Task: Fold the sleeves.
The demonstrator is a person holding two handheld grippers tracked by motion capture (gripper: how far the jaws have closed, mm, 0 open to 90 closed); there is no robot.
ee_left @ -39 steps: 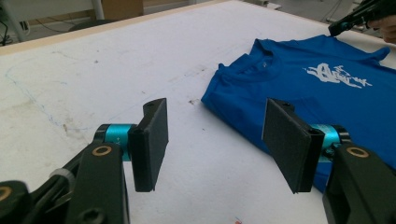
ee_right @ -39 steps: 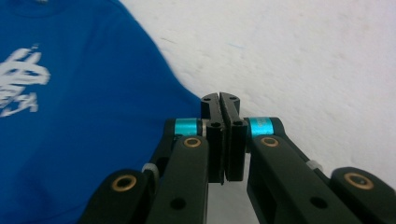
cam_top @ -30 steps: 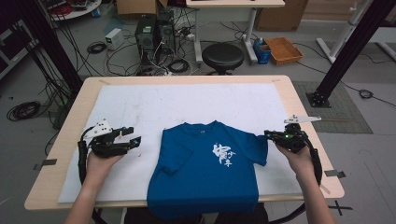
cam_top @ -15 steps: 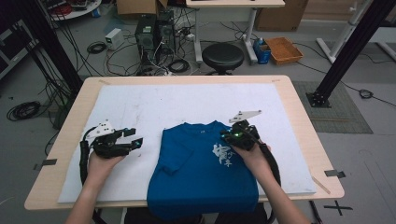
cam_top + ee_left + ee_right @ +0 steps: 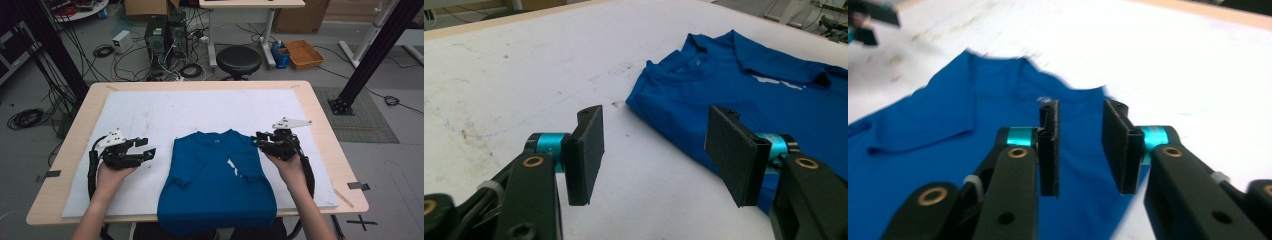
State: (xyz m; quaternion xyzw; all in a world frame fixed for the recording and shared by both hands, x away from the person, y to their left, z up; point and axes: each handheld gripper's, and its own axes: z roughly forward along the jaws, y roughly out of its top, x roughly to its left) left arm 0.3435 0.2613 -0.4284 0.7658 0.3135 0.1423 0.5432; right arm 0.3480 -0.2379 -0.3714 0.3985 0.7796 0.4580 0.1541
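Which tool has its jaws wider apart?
The left tool, beside the blue shirt: its jaws gape wide over the white mat. The right tool shows just a narrow gap.

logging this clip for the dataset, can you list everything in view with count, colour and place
t-shirt: 1, blue with white print, near middle of the table, both sleeves folded in over the front
sheet: 1, white, spread over the tabletop under the t-shirt
table: 1, light wood, centre
stool: 1, black, on the floor behind the table
box: 1, orange, on the floor at the back right
computer towers: 2, black, floor behind the table among cables
left hand-held gripper: 1, black, left of the t-shirt, jaws open, nothing between them
right hand-held gripper: 1, black, at the t-shirt's right edge, jaws just been opening, nothing between them
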